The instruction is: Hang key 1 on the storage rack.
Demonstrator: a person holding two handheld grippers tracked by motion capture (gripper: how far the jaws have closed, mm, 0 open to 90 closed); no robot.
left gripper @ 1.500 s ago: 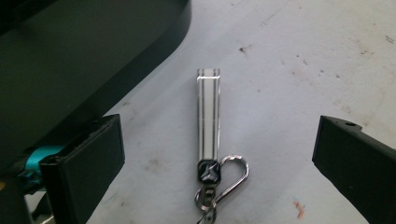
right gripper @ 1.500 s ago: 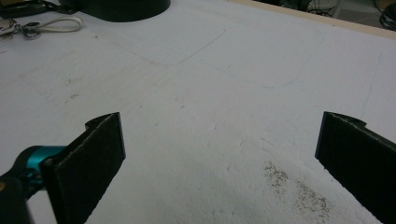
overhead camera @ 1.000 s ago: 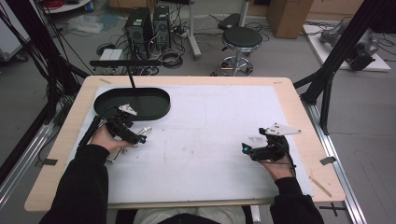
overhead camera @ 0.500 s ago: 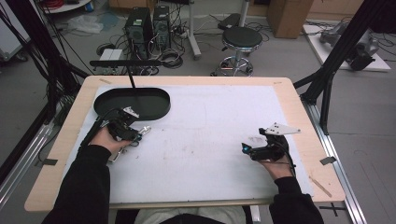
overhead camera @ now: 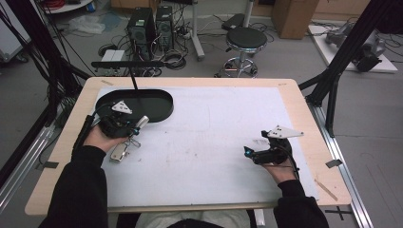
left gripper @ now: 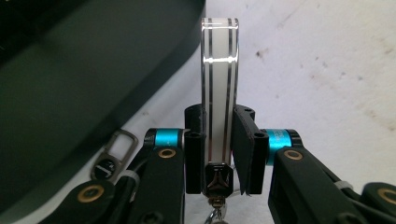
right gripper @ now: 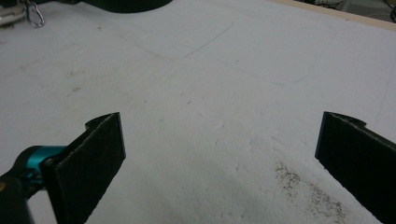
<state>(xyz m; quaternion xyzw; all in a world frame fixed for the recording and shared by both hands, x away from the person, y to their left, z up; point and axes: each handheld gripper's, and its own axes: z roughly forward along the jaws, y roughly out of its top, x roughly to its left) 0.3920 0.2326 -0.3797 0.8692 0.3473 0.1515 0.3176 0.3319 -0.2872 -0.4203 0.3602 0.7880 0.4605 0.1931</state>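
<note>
My left gripper [left gripper: 219, 154] has just closed on a shiny keychain bar [left gripper: 219, 88], pinched at its ring end so it juts forward beside the black tray [overhead camera: 157, 102] — probably headed there. A silver key fob [overhead camera: 119, 152] hangs below. My right gripper [right gripper: 219, 154] idles, jaws spread wide, over the white-covered counter [overhead camera: 214, 142]. Beyond — a stool [overhead camera: 244, 40] and computer towers [overhead camera: 152, 23].

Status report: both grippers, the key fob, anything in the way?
Left gripper just closed, clamped on the key fob. Right gripper open, empty. Black tray close beside the fob.
</note>
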